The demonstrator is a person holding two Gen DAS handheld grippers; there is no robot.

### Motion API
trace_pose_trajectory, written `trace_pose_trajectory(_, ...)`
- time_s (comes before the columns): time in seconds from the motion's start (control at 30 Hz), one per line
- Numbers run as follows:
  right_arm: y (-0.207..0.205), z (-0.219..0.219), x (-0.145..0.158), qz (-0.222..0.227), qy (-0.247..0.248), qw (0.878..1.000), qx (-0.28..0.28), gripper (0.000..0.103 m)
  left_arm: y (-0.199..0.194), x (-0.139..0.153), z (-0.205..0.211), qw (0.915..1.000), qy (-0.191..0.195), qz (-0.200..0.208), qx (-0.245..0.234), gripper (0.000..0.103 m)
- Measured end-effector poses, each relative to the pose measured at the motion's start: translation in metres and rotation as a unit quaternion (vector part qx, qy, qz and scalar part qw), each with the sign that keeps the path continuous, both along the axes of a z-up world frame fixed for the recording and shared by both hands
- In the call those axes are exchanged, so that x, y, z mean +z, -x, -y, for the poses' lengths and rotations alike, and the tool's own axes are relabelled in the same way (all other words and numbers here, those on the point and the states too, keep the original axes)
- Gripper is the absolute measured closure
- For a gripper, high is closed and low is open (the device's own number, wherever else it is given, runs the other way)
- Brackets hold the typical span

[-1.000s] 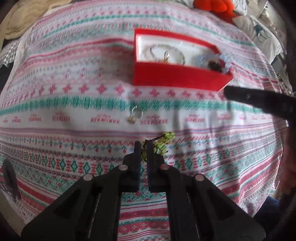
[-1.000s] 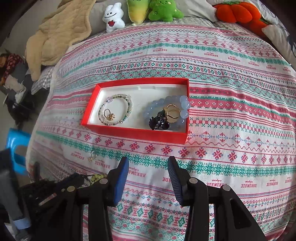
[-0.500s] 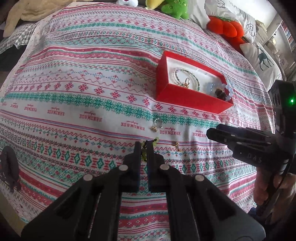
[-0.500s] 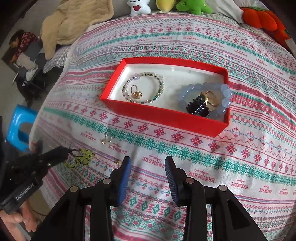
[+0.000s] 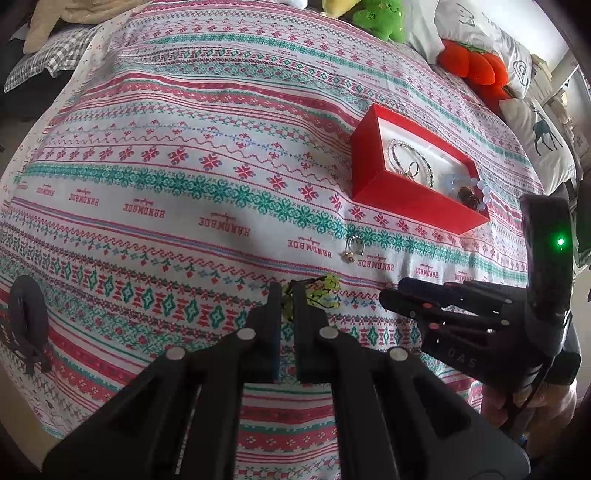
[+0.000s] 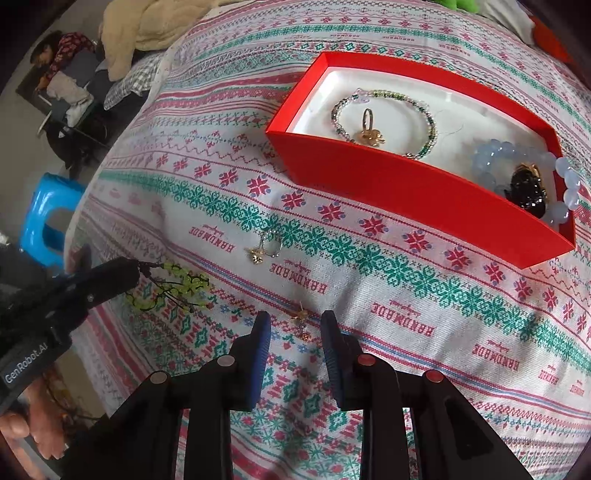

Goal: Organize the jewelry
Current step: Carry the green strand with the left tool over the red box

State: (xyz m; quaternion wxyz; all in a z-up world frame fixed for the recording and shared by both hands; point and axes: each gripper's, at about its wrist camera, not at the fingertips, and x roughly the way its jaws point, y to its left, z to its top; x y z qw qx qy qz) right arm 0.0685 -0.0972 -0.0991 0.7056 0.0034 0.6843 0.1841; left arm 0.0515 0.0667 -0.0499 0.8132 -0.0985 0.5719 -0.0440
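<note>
My left gripper (image 5: 283, 295) is shut on a green-bead necklace on a black cord (image 5: 322, 292), which hangs from it just above the bedspread; it also shows in the right wrist view (image 6: 173, 286). My right gripper (image 6: 294, 326) is open, its fingers either side of a small gold earring (image 6: 301, 320) lying on the cloth. A silver-and-gold ring (image 6: 267, 246) lies between the grippers and the red jewelry box (image 6: 391, 184). The box (image 5: 406, 192) holds a thin bead bracelet (image 6: 384, 122), a gold ring (image 6: 367, 133), a pale blue bead bracelet (image 6: 495, 155) and a black charm (image 6: 526, 188).
The patterned bedspread (image 5: 184, 184) covers the whole bed. Plush toys (image 5: 476, 68) and pillows (image 5: 539, 136) sit at the head. A beige blanket (image 6: 147, 22) lies at the far corner. A blue stool (image 6: 46, 218) stands beside the bed edge.
My left gripper lifted the green necklace off the cloth and drew back. My right gripper moved down and left, away from the box, until its fingers straddle the gold earring.
</note>
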Motion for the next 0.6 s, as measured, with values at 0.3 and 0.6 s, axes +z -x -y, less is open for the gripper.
trace_pose_trajectory(0.3, 0.002, -0.016, 0.002, 0.019, 0.024, 0.999, 0.024, 0.094, -0.001, 0.008, -0.002, 0.9999, 0.002, 0.012, -0.012, 0.097)
trace_pose_trajectory(0.6, -0.007, 0.010, 0.029, 0.033, -0.005, 0.999, 0.004, 0.094, -0.002, 0.024, -0.017, 0.9989, 0.019, 0.042, -0.007, 0.097)
